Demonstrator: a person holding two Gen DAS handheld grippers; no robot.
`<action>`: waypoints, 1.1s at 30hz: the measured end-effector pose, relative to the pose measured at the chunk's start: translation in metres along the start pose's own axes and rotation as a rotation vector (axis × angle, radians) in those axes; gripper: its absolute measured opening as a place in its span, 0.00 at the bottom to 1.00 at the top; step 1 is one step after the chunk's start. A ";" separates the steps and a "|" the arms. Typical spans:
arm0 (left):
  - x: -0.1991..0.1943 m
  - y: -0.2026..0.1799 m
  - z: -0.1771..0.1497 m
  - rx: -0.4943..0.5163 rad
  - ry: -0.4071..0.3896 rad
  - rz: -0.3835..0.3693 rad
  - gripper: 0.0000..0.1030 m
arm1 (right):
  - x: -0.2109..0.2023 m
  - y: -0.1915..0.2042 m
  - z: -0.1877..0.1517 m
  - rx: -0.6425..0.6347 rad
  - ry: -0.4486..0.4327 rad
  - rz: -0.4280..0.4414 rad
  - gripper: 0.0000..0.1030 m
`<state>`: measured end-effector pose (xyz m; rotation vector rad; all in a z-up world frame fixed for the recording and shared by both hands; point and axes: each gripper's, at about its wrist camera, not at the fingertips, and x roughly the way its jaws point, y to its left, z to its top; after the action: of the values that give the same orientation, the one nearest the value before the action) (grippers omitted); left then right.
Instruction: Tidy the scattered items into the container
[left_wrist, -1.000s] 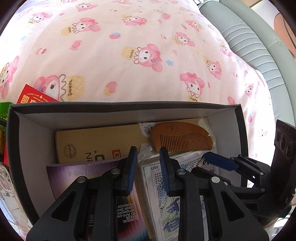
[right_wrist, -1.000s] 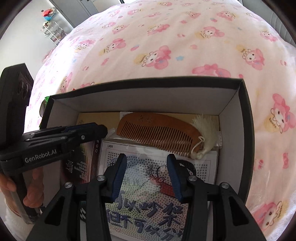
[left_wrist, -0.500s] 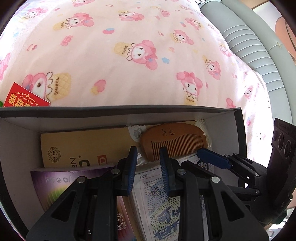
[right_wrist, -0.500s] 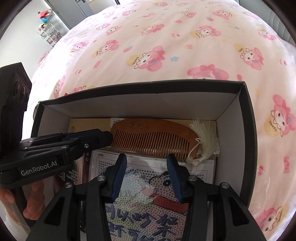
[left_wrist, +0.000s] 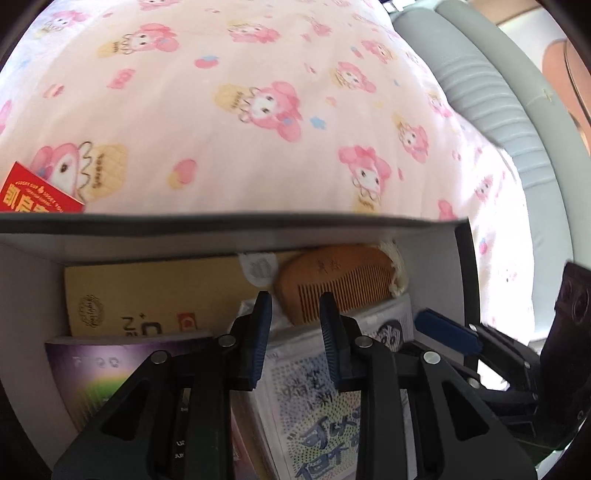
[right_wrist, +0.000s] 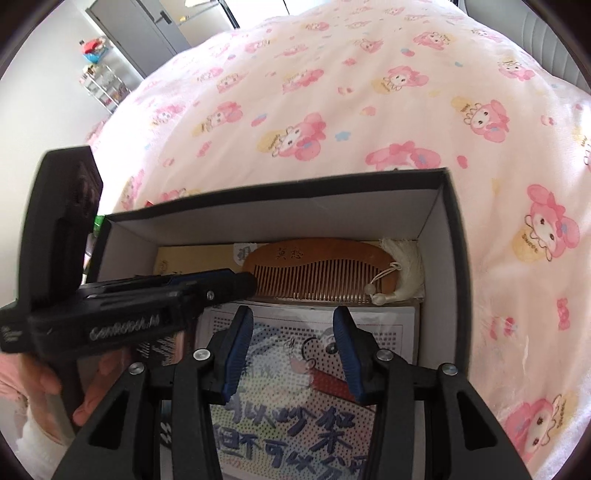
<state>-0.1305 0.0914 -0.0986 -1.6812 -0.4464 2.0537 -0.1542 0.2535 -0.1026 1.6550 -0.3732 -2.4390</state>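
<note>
Left fingers (left_wrist: 295, 317): standing apart over the box (left_wrist: 229, 242), gripping nothing.
Right fingers (right_wrist: 291, 339): spreading wide above the dotted card (right_wrist: 317, 373), holding nothing.
Comb (right_wrist: 314, 269): lying inside the box along its far wall, its tassel (right_wrist: 402, 269) trailing toward the right wall.
Tan packet (left_wrist: 155, 295): lying flat at the box's far left.
Purple booklet (left_wrist: 110, 373): resting partly over the tan packet.
Box: sitting on the bed (right_wrist: 332, 96).
Red packet (left_wrist: 33, 192): lying on the bed beyond the box's far left corner.
</note>
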 end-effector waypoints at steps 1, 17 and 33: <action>0.001 0.003 0.001 -0.011 0.006 -0.009 0.25 | -0.004 0.000 -0.001 0.005 -0.014 0.002 0.40; 0.003 -0.017 -0.004 0.080 -0.001 -0.028 0.28 | -0.027 -0.006 -0.001 0.012 -0.097 -0.114 0.40; -0.087 -0.069 -0.090 0.253 -0.200 0.061 0.39 | -0.077 0.004 -0.064 0.075 -0.209 -0.127 0.41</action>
<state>-0.0193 0.1012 -0.0097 -1.3651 -0.1888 2.2279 -0.0659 0.2640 -0.0555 1.4974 -0.4040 -2.7350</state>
